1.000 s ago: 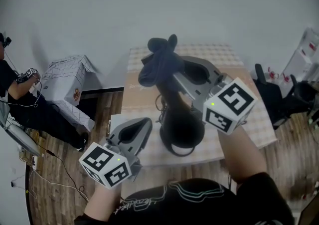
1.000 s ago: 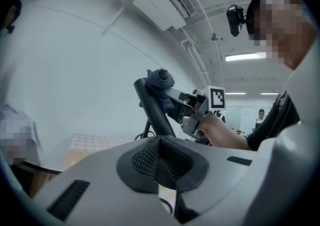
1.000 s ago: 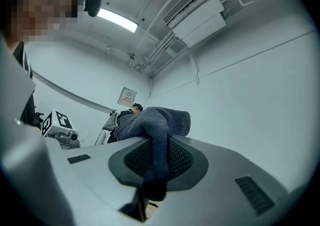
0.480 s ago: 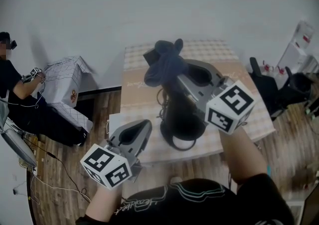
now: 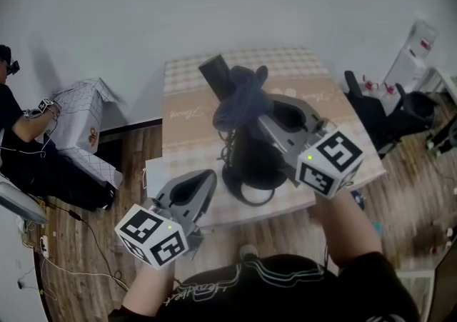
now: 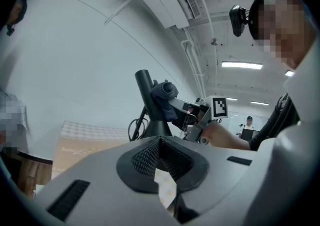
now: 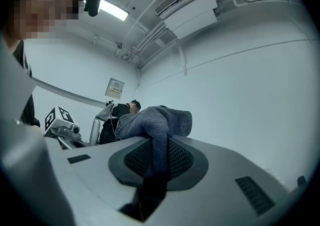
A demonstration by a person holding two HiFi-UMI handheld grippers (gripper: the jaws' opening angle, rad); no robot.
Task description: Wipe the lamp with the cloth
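Checked table (image 5: 187,122), lamp (image 5: 251,165) partly hidden by cloth (image 5: 243,101), pinched in right gripper (image 5: 263,115)

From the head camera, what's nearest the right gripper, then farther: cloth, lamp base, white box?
From the right gripper:
1. Dark blue knitted cloth, pinched in its jaws.
2. Black lamp's round base, just below it.
3. White cardboard box, far off to the left.
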